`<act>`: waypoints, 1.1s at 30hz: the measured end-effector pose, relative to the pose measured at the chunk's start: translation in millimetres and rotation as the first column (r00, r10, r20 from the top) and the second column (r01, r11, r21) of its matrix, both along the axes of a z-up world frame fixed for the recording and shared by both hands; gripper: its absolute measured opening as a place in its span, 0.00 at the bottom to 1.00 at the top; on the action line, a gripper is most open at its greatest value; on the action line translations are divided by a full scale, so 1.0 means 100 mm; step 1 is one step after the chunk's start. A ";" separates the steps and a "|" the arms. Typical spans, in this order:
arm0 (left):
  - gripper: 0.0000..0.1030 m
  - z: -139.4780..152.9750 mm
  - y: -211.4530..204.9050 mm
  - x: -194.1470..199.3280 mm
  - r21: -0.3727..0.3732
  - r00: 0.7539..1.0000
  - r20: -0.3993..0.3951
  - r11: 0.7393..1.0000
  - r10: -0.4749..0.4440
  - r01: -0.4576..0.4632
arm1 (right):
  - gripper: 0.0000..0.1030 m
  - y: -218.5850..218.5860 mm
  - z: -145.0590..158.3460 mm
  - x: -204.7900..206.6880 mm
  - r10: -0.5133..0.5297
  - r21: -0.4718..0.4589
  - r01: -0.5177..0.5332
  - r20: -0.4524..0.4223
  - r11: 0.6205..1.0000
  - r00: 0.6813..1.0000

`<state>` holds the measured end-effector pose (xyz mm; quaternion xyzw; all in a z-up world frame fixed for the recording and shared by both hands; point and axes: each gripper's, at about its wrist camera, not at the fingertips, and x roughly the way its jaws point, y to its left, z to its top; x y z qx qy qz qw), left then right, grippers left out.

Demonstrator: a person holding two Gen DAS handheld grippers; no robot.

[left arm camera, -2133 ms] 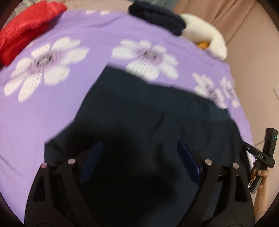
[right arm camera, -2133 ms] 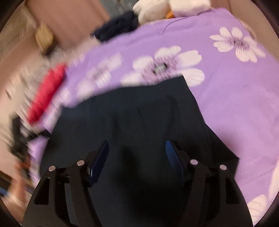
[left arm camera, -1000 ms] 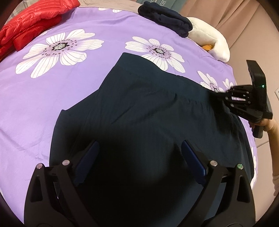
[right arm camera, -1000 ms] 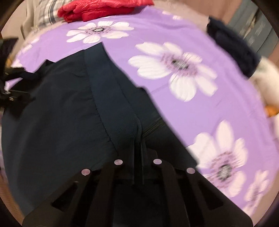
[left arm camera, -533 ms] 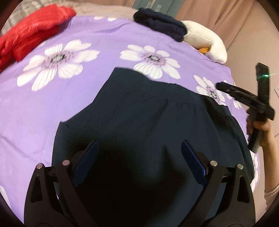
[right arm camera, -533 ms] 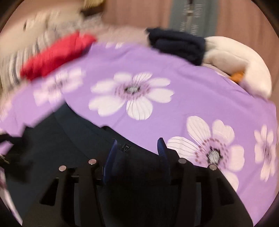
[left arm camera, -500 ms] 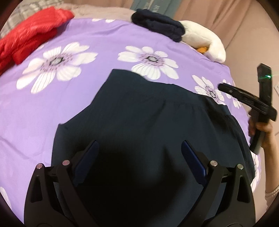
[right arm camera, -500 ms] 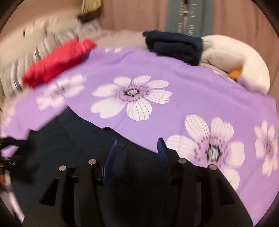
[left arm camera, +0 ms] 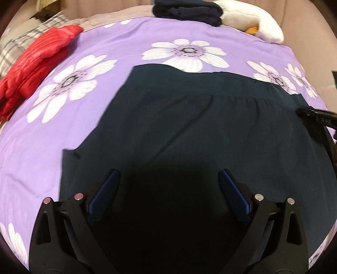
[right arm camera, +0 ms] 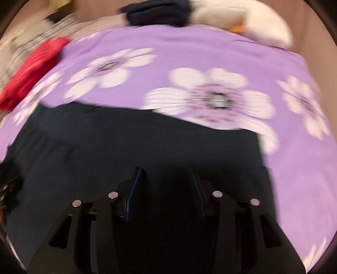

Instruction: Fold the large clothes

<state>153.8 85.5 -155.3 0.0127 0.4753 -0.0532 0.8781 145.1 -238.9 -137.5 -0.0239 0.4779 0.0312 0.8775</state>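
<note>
A large dark navy garment point(left arm camera: 189, 126) lies spread flat on the purple flowered bedsheet point(left arm camera: 105, 50). It also shows in the blurred right wrist view point(right arm camera: 126, 147). My left gripper point(left arm camera: 168, 189) is open and empty above the garment's near part. My right gripper point(right arm camera: 166, 185) is partly open and empty over the garment's right side. The right gripper's body shows in the left wrist view point(left arm camera: 316, 118) at the right edge, over the garment's right side.
A red puffy jacket point(left arm camera: 35, 61) lies at the far left of the bed. A folded dark garment point(left arm camera: 187, 9) and a white plush toy point(left arm camera: 248, 19) sit at the far edge. A checked pillow point(left arm camera: 25, 40) lies behind the jacket.
The right gripper, shut on the garment's edge a second ago, has opened and let go. It now swings over the garment. The left gripper stays open and has tilted slightly.
</note>
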 end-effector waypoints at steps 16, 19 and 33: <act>0.95 0.35 -0.43 -0.98 0.000 0.989 0.142 1.000 -0.028 0.029 | 0.57 0.69 0.40 -1.72 0.147 0.074 -0.165 0.200 0.984 0.969; 0.95 0.29 -0.54 -1.05 0.015 0.990 0.133 0.999 -0.050 0.049 | 0.62 0.90 0.36 -1.83 0.193 0.016 -0.201 0.217 0.979 0.957; 0.98 0.04 -0.54 -1.13 0.049 0.994 0.097 0.998 -0.040 0.036 | 0.62 0.70 -0.06 -1.88 0.074 0.109 -0.091 0.155 0.990 0.985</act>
